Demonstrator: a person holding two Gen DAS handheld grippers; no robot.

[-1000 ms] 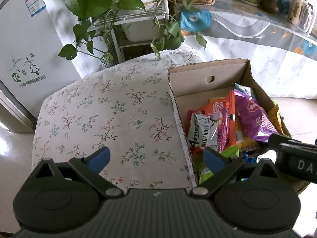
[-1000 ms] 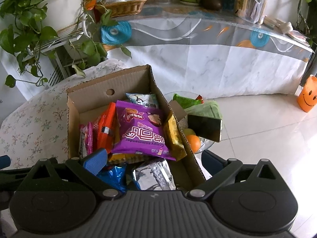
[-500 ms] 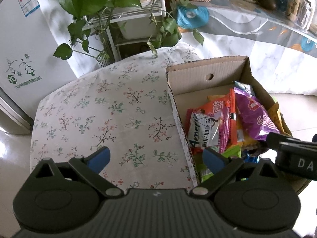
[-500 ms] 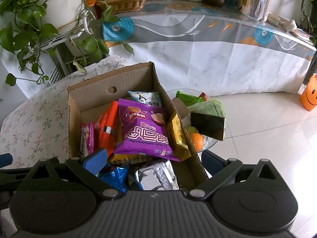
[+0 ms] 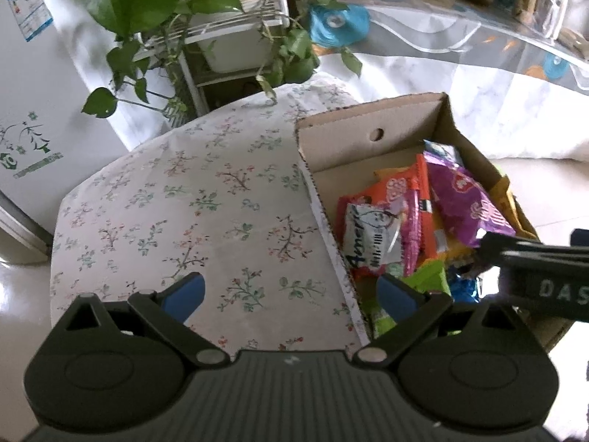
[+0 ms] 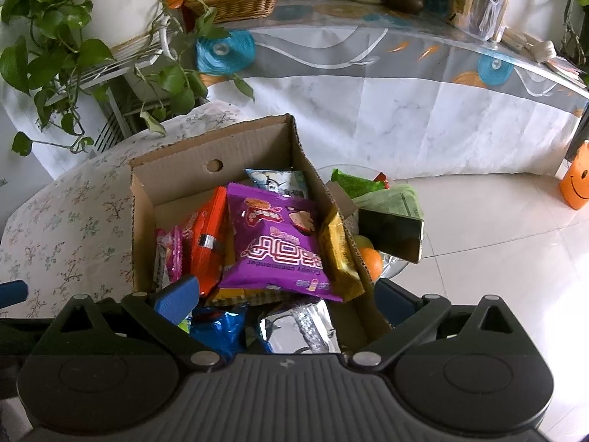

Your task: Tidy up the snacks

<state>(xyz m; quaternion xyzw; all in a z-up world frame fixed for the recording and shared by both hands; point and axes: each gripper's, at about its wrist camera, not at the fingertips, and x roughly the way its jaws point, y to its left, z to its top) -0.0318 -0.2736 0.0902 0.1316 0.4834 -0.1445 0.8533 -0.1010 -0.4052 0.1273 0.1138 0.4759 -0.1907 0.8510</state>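
Snacks fill the cardboard box (image 6: 173, 169) on the flowered tablecloth (image 5: 191, 199), a purple bag (image 6: 279, 243) lying on top. Both the left gripper (image 5: 291, 291) and right gripper (image 6: 287, 294) hover with fingers spread wide, holding nothing, the right one above the box.

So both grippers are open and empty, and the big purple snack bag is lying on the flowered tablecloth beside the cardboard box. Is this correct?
Not quite. The purple snack bag lies inside the cardboard box, on top of the other packets, not on the flowered tablecloth; the right wrist view shows this clearly. The rest holds: the left gripper and the right gripper are both open and empty.
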